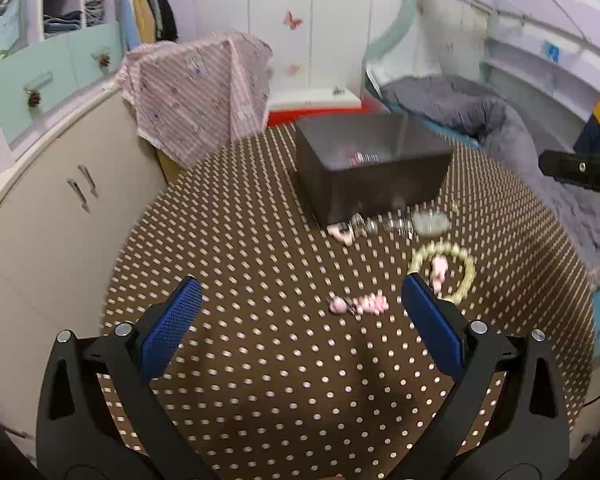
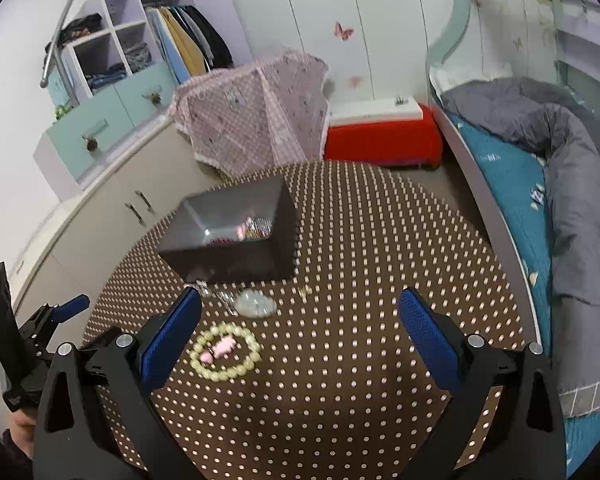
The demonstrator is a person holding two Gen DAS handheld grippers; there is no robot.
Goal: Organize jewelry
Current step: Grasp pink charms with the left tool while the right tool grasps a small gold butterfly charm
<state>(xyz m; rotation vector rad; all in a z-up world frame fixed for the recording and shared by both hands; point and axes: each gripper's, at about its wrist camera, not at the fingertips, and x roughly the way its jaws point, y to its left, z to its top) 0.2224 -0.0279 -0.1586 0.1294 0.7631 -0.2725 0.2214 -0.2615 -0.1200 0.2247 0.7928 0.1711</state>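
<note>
Here both claws gape wide and empty, left claw (image 1: 300,304) over pink charms (image 1: 358,304), right claw (image 2: 300,316) by the bead bracelet (image 2: 225,354) above the bench (image 2: 360,260)

Left gripper (image 1: 300,300) jaws spread wide, nothing between pads; right gripper (image 2: 300,312) likewise wide apart, empty; both angled downward.

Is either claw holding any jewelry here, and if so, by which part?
Nothing is held. The left claw and right claw are both open and empty above the polka-dot table; the bead bracelet lies loose on it.
</note>
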